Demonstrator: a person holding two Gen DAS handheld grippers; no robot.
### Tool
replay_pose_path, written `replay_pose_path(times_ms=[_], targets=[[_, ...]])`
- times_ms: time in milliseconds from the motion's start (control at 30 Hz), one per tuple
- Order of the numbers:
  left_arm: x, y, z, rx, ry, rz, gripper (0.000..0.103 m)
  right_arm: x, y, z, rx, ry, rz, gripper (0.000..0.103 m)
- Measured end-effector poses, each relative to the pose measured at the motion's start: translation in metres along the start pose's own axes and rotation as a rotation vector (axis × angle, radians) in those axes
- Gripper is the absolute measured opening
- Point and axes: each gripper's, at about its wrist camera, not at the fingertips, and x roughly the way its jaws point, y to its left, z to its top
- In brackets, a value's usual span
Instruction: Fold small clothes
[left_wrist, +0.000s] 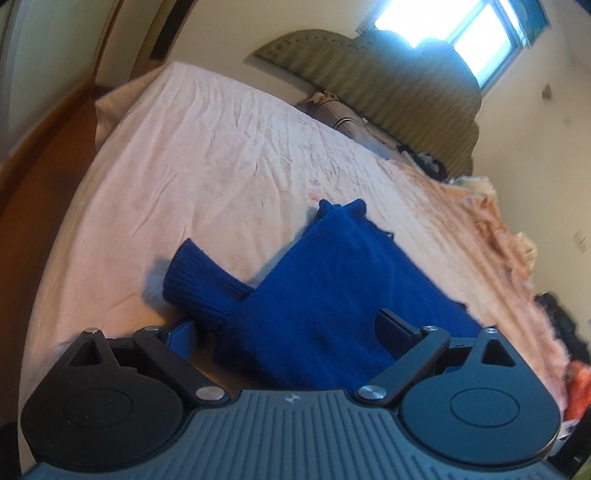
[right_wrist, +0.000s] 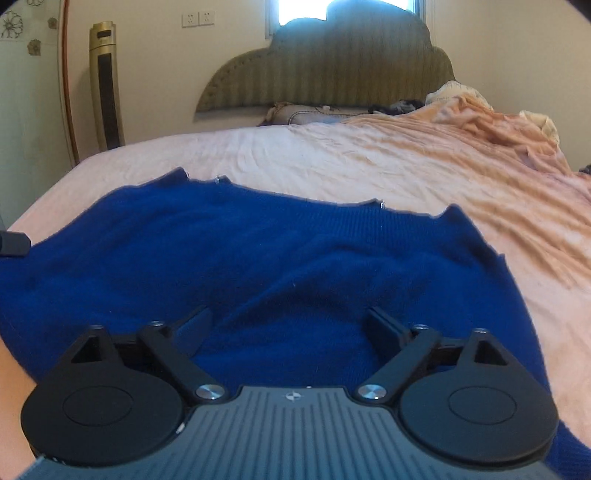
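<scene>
A small blue knitted sweater (left_wrist: 325, 273) lies spread on the pale pink bed sheet (left_wrist: 207, 155). One ribbed sleeve (left_wrist: 199, 284) sticks out to its left in the left wrist view. My left gripper (left_wrist: 288, 325) is open, low over the near edge of the sweater, its fingers wide apart with the cloth between and beneath them. In the right wrist view the blue sweater (right_wrist: 258, 254) fills the foreground. My right gripper (right_wrist: 291, 321) is also open, hovering just over the cloth, fingers spread wide. Neither gripper pinches the fabric.
A peach blanket (right_wrist: 480, 155) is bunched over the right side of the bed. A green padded headboard (right_wrist: 332, 70) and a pillow (right_wrist: 306, 110) stand at the far end. A tower fan (right_wrist: 107, 88) is by the left wall. The bed's left edge (left_wrist: 62, 229) drops to wooden floor.
</scene>
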Motion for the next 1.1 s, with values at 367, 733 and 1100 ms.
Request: replay_pose_path(times_ms=[367,733,1100], targets=[[0.007,-0.021,-0.008,0.129,0.000,0.097,0.103,0.001,-0.003,-0.002,0.025,0.006,0.016,0.100],[0.007,-0.011,-0.002,0.117,-0.021,0.058,0.068,0.001,-0.003,-0.002,0.025,0.007,0.016,0.100],[0.001,0.016,0.003,0.035,-0.025,0.010,0.029,0.001,-0.004,-0.002,0.026,0.008,0.017,0.100]])
